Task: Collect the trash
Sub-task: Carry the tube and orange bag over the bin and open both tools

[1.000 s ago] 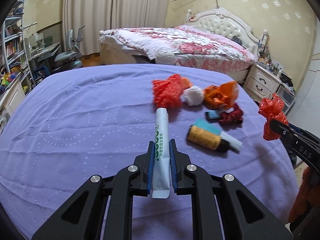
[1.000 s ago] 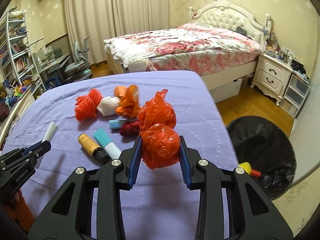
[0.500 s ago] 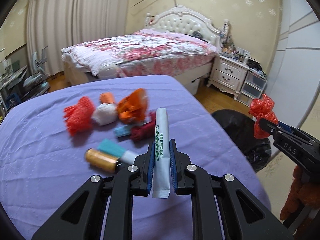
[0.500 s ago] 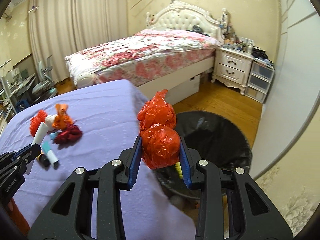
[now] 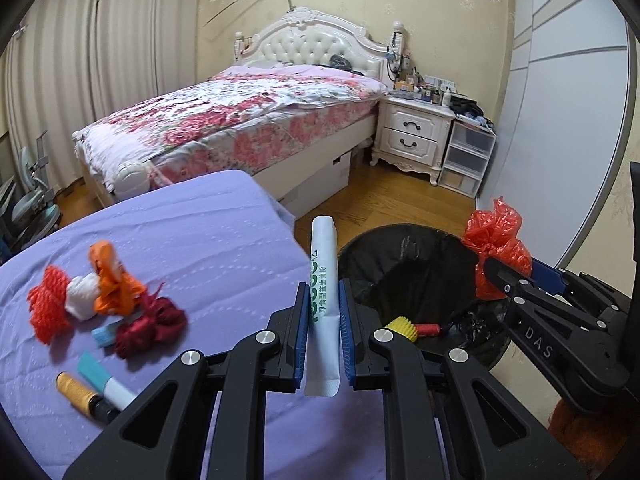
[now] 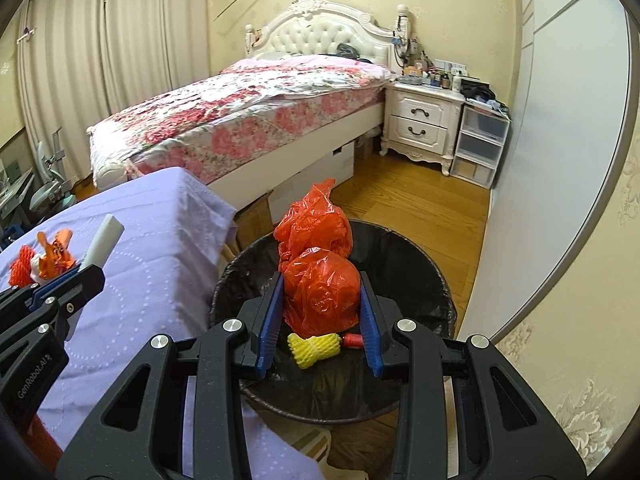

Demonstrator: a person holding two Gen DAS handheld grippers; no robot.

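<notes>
Right wrist view: right gripper [image 6: 320, 312] clamps red bag [image 6: 320, 280]; left gripper [image 5: 324, 332] clamps white sachet [image 5: 323, 304].

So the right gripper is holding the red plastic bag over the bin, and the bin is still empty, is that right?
Not quite. The right gripper does hold the red plastic bag over the bin, but the bin is not empty: the right wrist view shows a yellow foam net and a small red item already inside.

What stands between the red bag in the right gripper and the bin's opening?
Nothing visible. The right gripper holds the red bag directly over the open black bin; only a yellow foam net lies inside.
</notes>
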